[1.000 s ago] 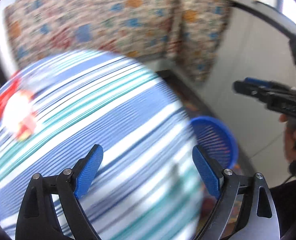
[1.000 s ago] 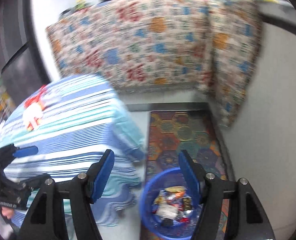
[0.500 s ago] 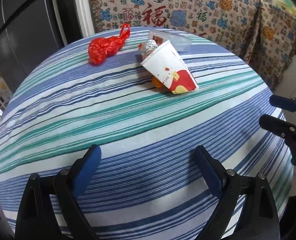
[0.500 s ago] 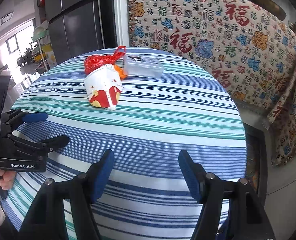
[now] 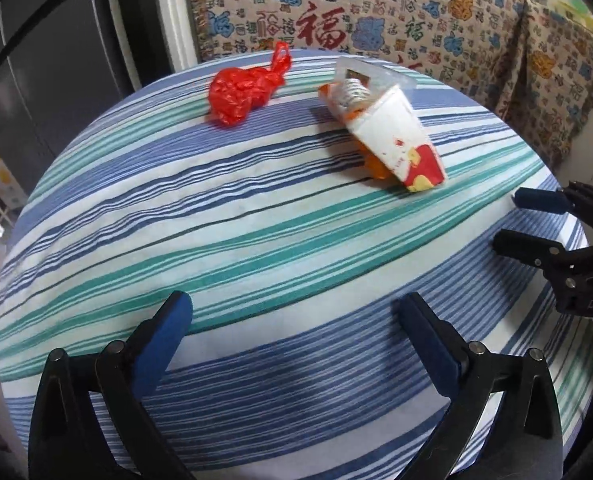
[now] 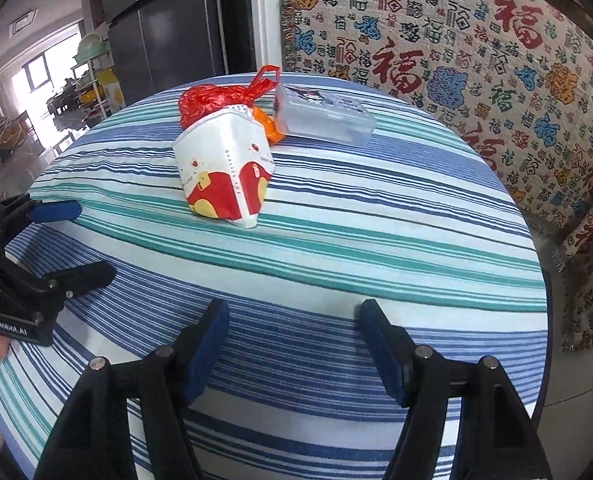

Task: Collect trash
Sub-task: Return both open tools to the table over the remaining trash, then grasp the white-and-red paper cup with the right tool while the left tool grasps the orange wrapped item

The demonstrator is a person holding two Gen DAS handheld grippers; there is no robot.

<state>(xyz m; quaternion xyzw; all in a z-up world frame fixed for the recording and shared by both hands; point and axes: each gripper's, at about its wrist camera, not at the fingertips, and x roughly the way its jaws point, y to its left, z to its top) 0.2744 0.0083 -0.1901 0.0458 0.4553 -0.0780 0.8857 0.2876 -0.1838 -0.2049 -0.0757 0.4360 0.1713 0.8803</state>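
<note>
Both pairs of blue-padded fingers stand apart and empty, the left gripper [image 5: 292,340] and right gripper [image 6: 292,344] hovering over the near edge of the round table with its blue-and-green striped cloth [image 6: 336,240]. Toward the far edge lie a clear plastic box [image 6: 328,120], a crushed white-and-red paper cup [image 6: 226,172] on its side, and a knotted red plastic bag [image 5: 244,94]. Each looks light; the cup should yield, so pinch its flattened wall.
</note>
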